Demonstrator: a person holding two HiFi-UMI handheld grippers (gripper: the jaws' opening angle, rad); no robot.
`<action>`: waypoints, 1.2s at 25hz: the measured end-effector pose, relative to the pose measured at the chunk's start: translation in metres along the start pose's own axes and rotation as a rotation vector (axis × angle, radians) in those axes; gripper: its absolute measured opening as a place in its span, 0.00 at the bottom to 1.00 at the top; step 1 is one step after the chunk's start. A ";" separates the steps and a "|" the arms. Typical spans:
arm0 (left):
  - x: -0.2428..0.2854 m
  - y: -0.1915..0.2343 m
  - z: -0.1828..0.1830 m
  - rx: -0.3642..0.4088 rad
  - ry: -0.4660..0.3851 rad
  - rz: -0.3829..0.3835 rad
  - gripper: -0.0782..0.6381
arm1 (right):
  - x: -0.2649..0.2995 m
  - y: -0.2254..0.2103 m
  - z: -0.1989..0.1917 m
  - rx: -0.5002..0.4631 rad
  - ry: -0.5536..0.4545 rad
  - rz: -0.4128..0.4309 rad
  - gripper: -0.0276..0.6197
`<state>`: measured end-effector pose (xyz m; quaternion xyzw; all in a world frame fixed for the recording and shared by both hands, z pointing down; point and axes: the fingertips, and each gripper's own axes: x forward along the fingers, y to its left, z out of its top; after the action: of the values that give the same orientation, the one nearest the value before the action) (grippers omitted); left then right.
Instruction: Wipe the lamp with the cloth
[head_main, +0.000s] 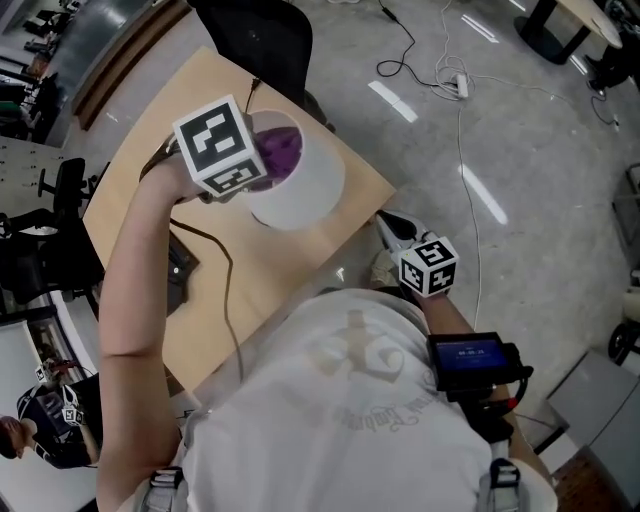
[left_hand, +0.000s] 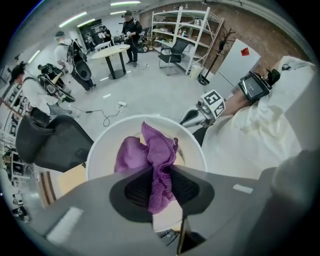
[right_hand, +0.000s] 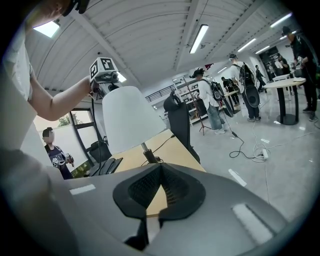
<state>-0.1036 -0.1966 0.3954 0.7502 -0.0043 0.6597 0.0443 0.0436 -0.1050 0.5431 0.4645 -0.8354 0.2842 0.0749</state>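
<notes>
1. Left gripper is up over the lamp, its jaws pinching the purple cloth in a bunched fold.
2. The lamp stands on the wooden surface, close to the right-hand edge in the head view and short of the right corner. Its white shade is open at the top.
3. The cloth hangs right in that opening. From the head view it sits against the inner side of the rim nearest the left gripper; whether it presses on the shade or only brushes it, I cannot tell.
4. Right gripper is held low off the surface's right corner, beside the person's body. Its jaws are pressed together on nothing, pointing up at the shade from the side.
5. My read: wiping is under way, and the shade's top rim and inside are the part in hand.
6. Next move, as I judge it: sweep the cloth round the rim, then down the outer wall, with light pressure, because the shade sits on a thin stem and could tip.
7. The free right gripper could steady the stem or base. A cord trails across the surface, so mind that on any low pass.
</notes>
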 end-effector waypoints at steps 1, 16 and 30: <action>-0.001 0.004 0.002 -0.007 -0.008 0.020 0.24 | -0.001 0.001 0.002 0.001 -0.001 -0.003 0.06; -0.093 0.019 0.045 -0.163 -0.571 0.299 0.24 | -0.007 -0.005 -0.002 -0.027 0.012 -0.014 0.06; -0.145 -0.005 0.034 -0.290 -1.190 0.385 0.24 | -0.008 -0.007 0.009 -0.061 0.037 -0.029 0.06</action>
<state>-0.0885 -0.2016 0.2470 0.9602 -0.2521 0.1195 0.0161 0.0557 -0.1070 0.5350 0.4686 -0.8354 0.2661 0.1084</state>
